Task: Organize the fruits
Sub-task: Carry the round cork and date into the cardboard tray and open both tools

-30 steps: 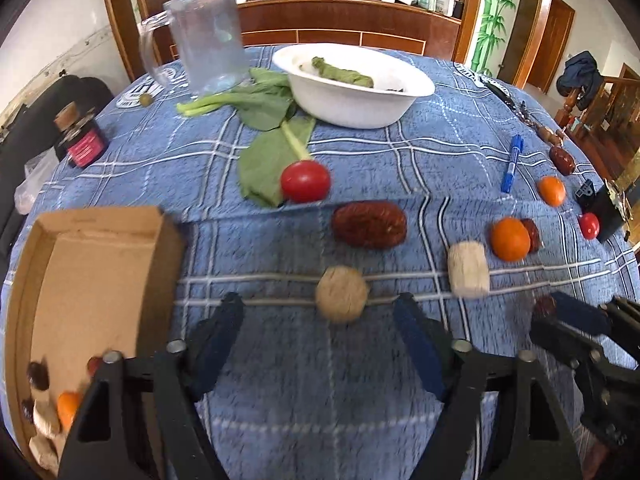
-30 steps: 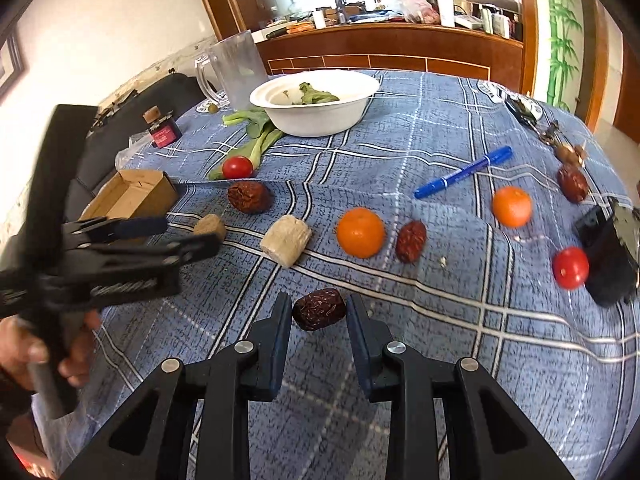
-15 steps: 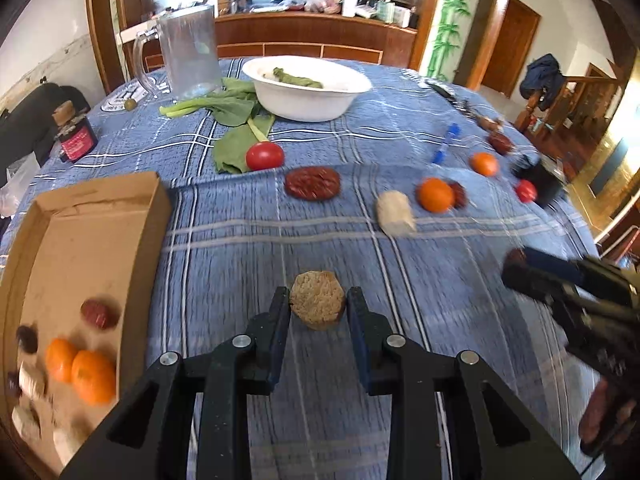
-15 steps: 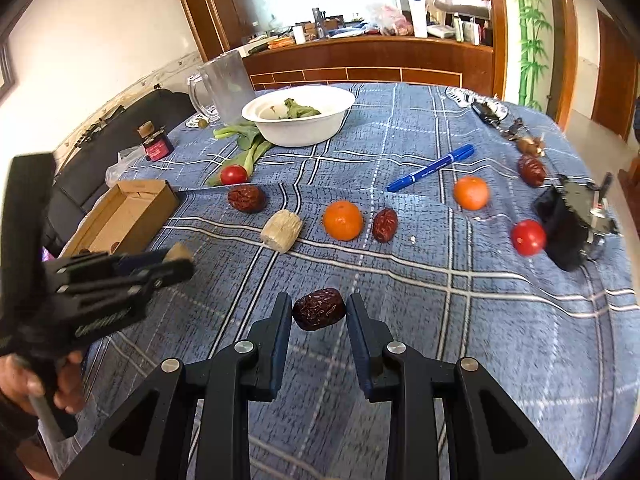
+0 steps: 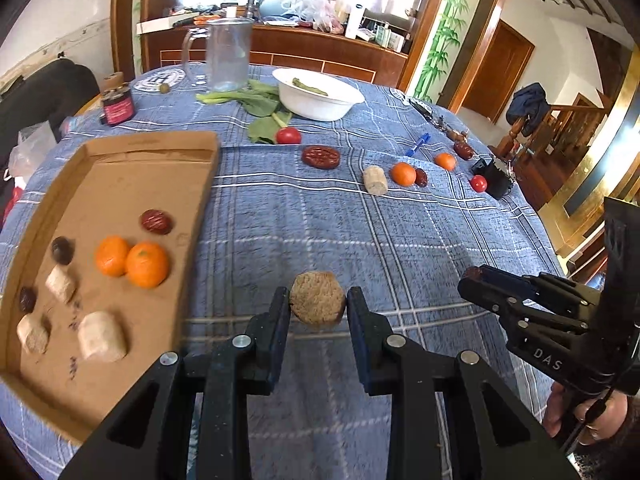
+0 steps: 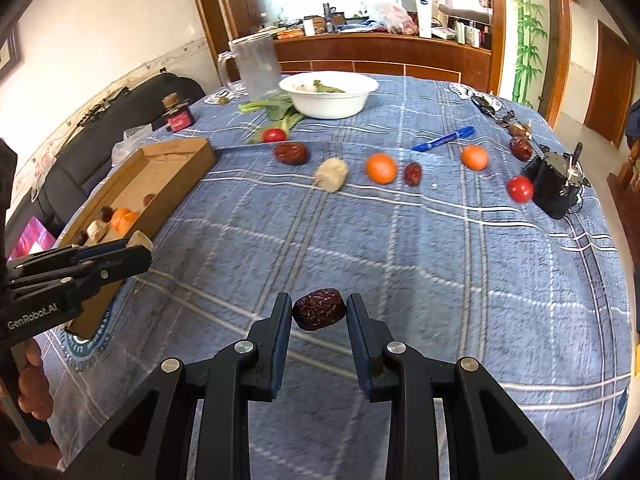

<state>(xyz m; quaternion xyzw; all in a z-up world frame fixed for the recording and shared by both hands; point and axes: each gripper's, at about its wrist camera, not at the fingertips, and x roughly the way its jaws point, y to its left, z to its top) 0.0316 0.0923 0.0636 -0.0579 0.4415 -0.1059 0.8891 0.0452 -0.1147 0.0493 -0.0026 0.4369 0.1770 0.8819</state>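
My left gripper is shut on a round tan cake-like piece and holds it above the blue cloth, right of the cardboard tray. The tray holds two oranges, red dates and several pale pieces. My right gripper is shut on a dark red date, lifted over the cloth. Still on the table lie a tomato, a large date, a pale piece and an orange. The right gripper also shows in the left wrist view.
A white bowl, leafy greens, a clear jug and a small jar stand at the back. A blue pen, another orange, a tomato and a black object lie at the right.
My left gripper closed on the tan piece and lifted it, pulling back toward the tray. My right gripper kept hold of the date and rose and drew back from the row of fruit.
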